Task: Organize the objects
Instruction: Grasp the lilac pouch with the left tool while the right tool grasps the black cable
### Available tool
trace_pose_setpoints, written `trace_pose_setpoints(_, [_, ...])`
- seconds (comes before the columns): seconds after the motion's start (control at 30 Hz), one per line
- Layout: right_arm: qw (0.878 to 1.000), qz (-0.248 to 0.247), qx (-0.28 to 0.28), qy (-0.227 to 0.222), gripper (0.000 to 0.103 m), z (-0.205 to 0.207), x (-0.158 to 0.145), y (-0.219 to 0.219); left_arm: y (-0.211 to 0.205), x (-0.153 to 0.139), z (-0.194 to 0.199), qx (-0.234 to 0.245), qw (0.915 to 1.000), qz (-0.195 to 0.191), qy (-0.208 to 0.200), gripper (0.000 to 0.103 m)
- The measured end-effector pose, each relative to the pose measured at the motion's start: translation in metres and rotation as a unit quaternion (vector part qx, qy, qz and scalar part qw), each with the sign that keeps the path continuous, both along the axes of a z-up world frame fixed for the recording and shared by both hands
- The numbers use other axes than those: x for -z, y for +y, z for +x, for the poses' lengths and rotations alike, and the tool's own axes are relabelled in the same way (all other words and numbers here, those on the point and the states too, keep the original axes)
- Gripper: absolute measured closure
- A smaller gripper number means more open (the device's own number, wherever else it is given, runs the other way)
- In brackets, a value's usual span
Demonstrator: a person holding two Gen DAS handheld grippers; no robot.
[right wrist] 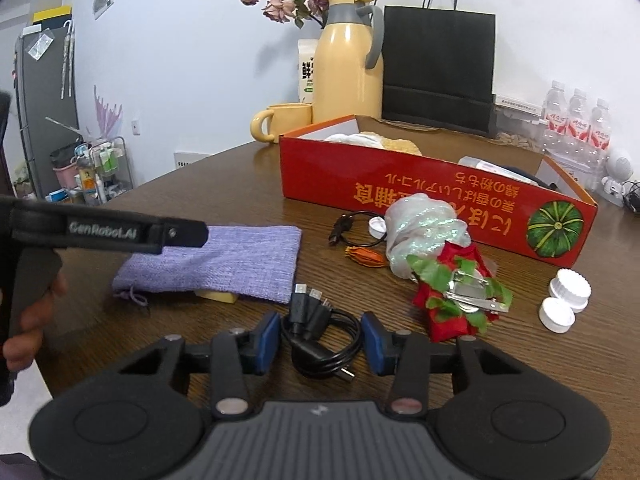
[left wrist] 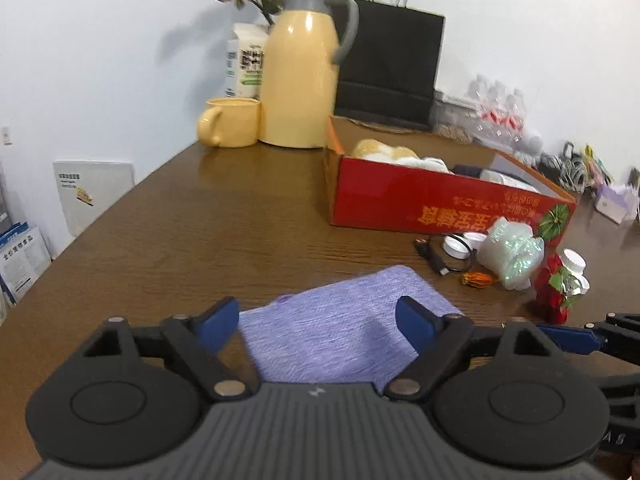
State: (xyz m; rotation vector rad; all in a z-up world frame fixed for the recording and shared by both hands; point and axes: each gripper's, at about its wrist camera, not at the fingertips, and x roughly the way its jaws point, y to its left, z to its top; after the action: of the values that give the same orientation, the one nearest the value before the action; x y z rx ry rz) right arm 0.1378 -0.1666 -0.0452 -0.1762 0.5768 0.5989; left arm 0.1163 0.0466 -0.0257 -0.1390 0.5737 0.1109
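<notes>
A purple knitted pouch [left wrist: 336,332] lies flat on the brown table, and my left gripper [left wrist: 316,316] stands open just above its near end with nothing pinched. In the right wrist view the same pouch [right wrist: 224,264] rests on a small yellow piece [right wrist: 220,296]. A coiled black USB cable [right wrist: 320,344] lies between the blue pads of my right gripper [right wrist: 321,334]; both pads touch the coil's sides. The red cardboard box [right wrist: 400,184] stands open behind, with cloth items inside. A person's hand [right wrist: 28,320] holds the left gripper's handle.
Before the box lie a shiny plastic bag [right wrist: 424,236], a red rose ornament [right wrist: 456,300], two white caps [right wrist: 564,300], an orange trinket [right wrist: 364,258] and another black cable [right wrist: 352,228]. A yellow thermos [right wrist: 346,68], mug [right wrist: 280,122], black paper bag [right wrist: 438,68] and water bottles [right wrist: 576,124] line the back.
</notes>
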Motion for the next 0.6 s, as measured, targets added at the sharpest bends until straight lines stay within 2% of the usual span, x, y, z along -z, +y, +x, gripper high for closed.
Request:
trace_pose_setpoints(0.03, [1.000, 0.001, 0.003, -0.001, 0.060, 0.000, 0.000, -0.001, -0.003, 0.000, 0.005, 0.007, 0.9999, -0.002, 0.008, 0.000])
trace_pose_setpoints(0.13, [1.000, 0.001, 0.015, -0.002, 0.060, 0.001, 0.001, -0.007, -0.014, 0.000, 0.021, 0.022, 0.9993, 0.000, 0.031, 0.000])
trace_pose_setpoints(0.2, [1.000, 0.003, 0.020, -0.002, 0.060, 0.002, 0.001, -0.011, -0.022, 0.005, 0.032, 0.021, 0.9978, 0.018, 0.061, 0.000])
trace_pose_setpoints(0.3, [1.000, 0.007, 0.023, 0.000, 0.060, 0.003, 0.001, -0.015, -0.038, 0.013, 0.037, 0.025, 0.9956, 0.064, 0.065, 0.000])
trace_pose_setpoints(0.47, [1.000, 0.018, 0.020, 0.004, 0.060, 0.005, 0.002, -0.017, -0.037, 0.015, 0.031, 0.029, 0.9962, 0.057, 0.060, 0.001])
trace_pose_setpoints(0.53, [1.000, 0.021, 0.019, 0.005, 0.060, 0.006, 0.002, -0.018, -0.038, 0.014, 0.028, 0.031, 0.9965, 0.055, 0.054, 0.007])
trace_pose_setpoints(0.6, [1.000, 0.024, 0.018, 0.006, 0.060, 0.006, 0.002, -0.019, -0.040, 0.012, 0.026, 0.035, 0.9967, 0.056, 0.047, 0.023])
